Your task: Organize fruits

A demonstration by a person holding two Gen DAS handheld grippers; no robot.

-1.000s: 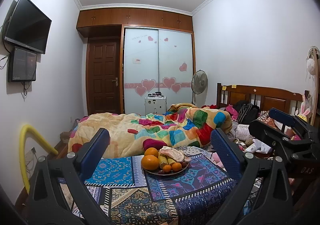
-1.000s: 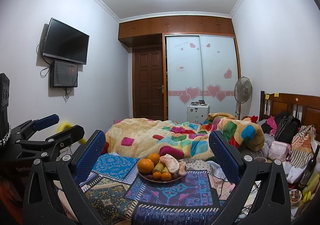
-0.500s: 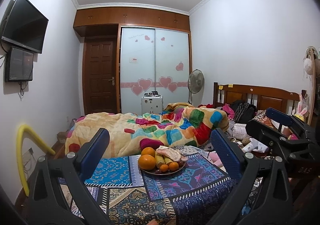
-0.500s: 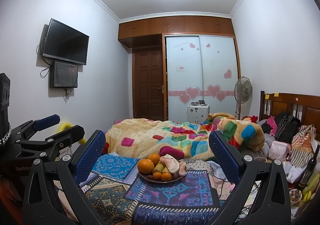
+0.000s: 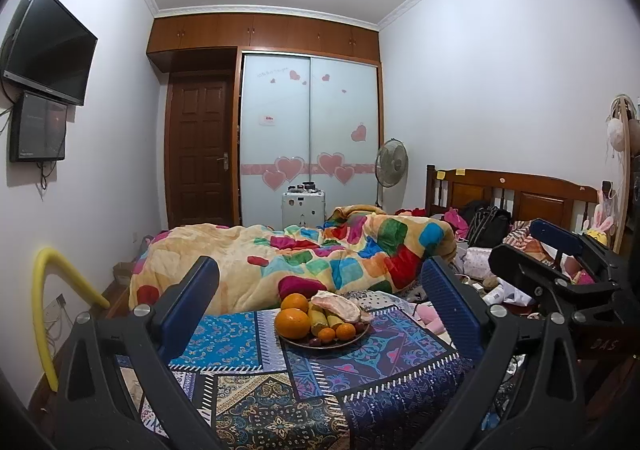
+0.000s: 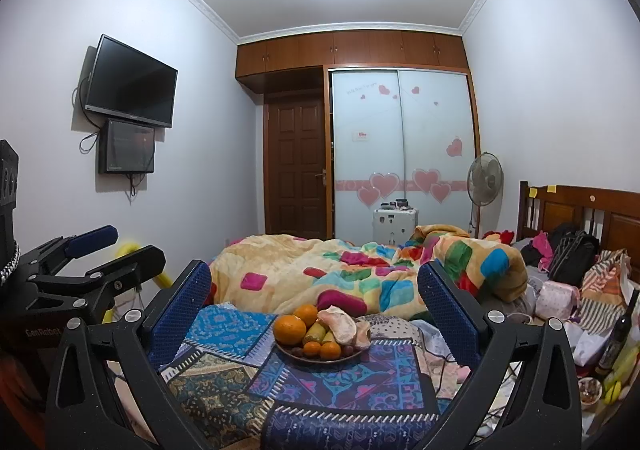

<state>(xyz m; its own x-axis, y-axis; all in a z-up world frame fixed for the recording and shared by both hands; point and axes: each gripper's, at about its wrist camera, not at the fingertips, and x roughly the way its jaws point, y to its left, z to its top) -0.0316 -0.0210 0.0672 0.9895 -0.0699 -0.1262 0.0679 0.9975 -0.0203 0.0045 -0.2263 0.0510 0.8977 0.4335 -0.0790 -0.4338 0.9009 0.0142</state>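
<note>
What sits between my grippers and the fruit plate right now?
Nothing visible. Both the left gripper and right gripper are open, and only bare patterned cloth lies before the plate. A pink cloth-like item lies over the fruit behind the front oranges.

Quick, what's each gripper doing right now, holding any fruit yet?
Left gripper: open, holding nothing.
Right gripper: open, holding nothing.

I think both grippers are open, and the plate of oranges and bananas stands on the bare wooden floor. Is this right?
Not quite. The round plate of oranges and bananas stands on a blue patterned patchwork cloth, not on bare wooden floor; the right wrist view shows it. The left gripper and right gripper are indeed open.
</note>
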